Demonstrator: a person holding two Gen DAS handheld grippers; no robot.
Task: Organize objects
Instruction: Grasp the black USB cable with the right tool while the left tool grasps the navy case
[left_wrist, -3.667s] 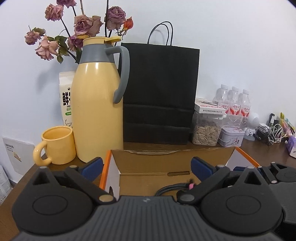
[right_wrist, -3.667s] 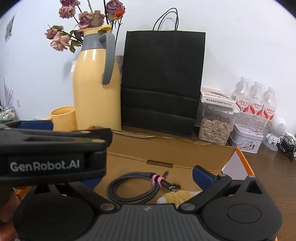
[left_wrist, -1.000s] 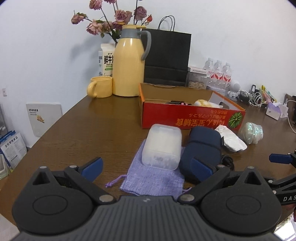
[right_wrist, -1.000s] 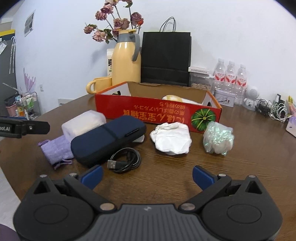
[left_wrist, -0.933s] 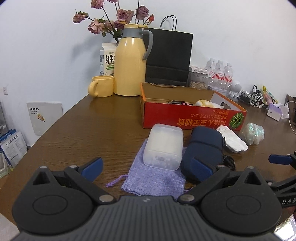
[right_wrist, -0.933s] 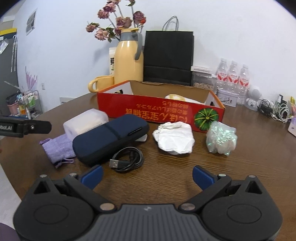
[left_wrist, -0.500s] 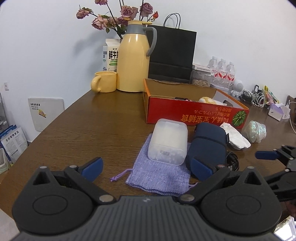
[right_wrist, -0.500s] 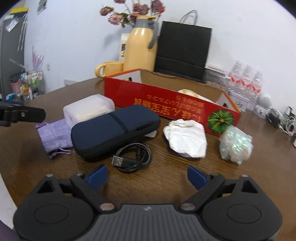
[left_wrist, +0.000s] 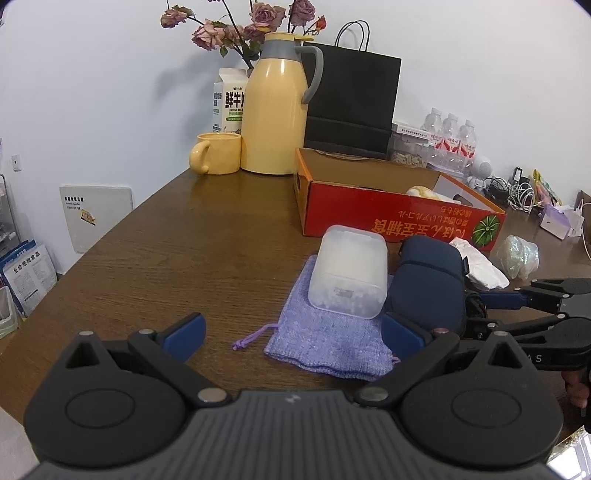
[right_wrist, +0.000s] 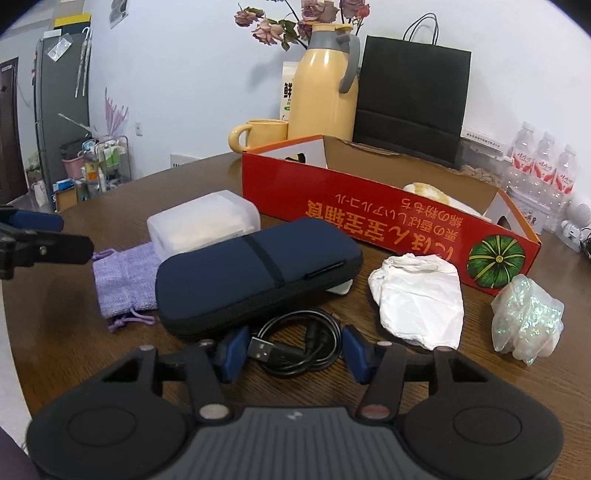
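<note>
**On the brown table, right gripper closes around a coiled cable**

On the wooden table (right_wrist: 443, 384), the right gripper (right_wrist: 295, 349) has its blue fingers either side of the coiled black USB cable (right_wrist: 295, 349); the jaws are closing, the cable between them, the pads not yet pressing it. The cable lies just in front of the navy zip case (right_wrist: 255, 269), beside crumpled white paper (right_wrist: 417, 299). The left gripper (left_wrist: 291, 332) hovers spread wide and empty above the purple pouch (left_wrist: 325, 339), on which the translucent box (left_wrist: 349, 271) rests. Behind stands the open red carton (left_wrist: 399, 221).
</note>
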